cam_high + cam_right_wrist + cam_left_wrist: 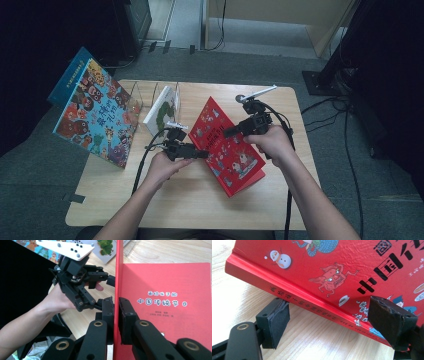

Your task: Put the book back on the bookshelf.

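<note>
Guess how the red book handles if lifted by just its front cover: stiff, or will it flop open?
The red book looks like a hardcover: its cover stays flat where the right gripper pinches it, so probably stiff. The rest would likely swing down from the spine, since the left gripper stands open. The glossy, textured cover may slip a little.
</note>
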`<state>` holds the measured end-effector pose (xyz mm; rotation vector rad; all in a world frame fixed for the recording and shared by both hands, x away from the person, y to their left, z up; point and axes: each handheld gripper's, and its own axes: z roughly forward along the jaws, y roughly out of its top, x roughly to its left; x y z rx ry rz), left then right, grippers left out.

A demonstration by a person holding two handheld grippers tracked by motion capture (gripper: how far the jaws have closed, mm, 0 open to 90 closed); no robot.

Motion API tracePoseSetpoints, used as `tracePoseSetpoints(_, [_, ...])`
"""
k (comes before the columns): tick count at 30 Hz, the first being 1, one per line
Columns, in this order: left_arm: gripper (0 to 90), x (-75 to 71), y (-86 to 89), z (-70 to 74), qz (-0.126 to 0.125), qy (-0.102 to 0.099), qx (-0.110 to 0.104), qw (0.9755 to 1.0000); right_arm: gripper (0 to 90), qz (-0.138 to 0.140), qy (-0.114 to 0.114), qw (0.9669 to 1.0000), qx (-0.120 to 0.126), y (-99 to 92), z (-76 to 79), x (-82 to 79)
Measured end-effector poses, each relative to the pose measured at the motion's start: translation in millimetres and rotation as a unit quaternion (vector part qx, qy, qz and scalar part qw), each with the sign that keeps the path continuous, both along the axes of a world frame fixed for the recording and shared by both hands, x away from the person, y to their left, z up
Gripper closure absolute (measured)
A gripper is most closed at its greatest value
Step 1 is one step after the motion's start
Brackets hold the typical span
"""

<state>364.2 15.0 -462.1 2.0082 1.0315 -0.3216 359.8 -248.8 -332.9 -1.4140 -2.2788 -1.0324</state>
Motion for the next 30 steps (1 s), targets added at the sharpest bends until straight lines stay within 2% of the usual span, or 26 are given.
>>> tracePoseSetpoints(2, [18.4, 0.6, 0.0, 1.4, 0.003, 0.005, -0.005, 1.0000, 85.2, 0.001, -0.003, 1.0000, 0.001, -0.6, 0.6, -0.9])
tracePoseSetpoints(8, [18.4, 0.8, -0.8, 2.9, -0.003, 0.003, 0.003, 1.0000, 85.3, 0.001, -0.002, 1.0000, 0.005, -3.2, 0.4, -1.9])
tracePoseSetpoints(13, [13.9, 2.6, 2.8, 0.3, -0.018, -0.007, -0.001, 0.9998, 85.3, 0.013, -0.005, 0.9998, 0.013, -5.2, -2.0, -2.6])
tracePoseSetpoints(16, [13.8, 3.9, 4.9, 0.6, -0.012, -0.008, -0.003, 0.9999, 85.1, 0.018, -0.005, 0.9997, 0.015, -4.6, -2.1, -3.1])
tracePoseSetpoints(19, [11.2, 6.9, 9.1, -1.1, -0.019, -0.003, -0.019, 0.9996, 84.4, 0.027, -0.007, 0.9994, 0.023, -4.1, -1.0, -4.0])
tracePoseSetpoints(21, [11.1, 7.2, 9.5, -1.5, -0.021, 0.000, -0.018, 0.9996, 84.3, 0.033, -0.009, 0.9992, 0.022, -2.7, -1.2, -5.2])
tracePoseSetpoints(25, [11.0, 6.5, 12.0, 2.4, -0.017, -0.014, -0.011, 0.9997, 84.1, 0.043, -0.021, 0.9985, 0.028, -1.8, -3.1, -6.8])
tracePoseSetpoints(28, [10.8, 6.9, 15.3, 8.9, -0.005, -0.025, -0.017, 0.9995, 84.2, 0.046, -0.033, 0.9976, 0.040, -4.3, -4.6, -8.1])
tracePoseSetpoints(29, [11.1, 7.5, 16.2, 11.3, -0.006, -0.027, -0.020, 0.9994, 84.5, 0.048, -0.042, 0.9968, 0.048, -6.1, -6.0, -10.0])
tracePoseSetpoints(30, [11.2, 7.7, 18.0, 15.2, -0.008, -0.029, -0.024, 0.9993, 86.7, 0.055, -0.056, 0.9960, 0.042, -8.1, -7.8, -12.6])
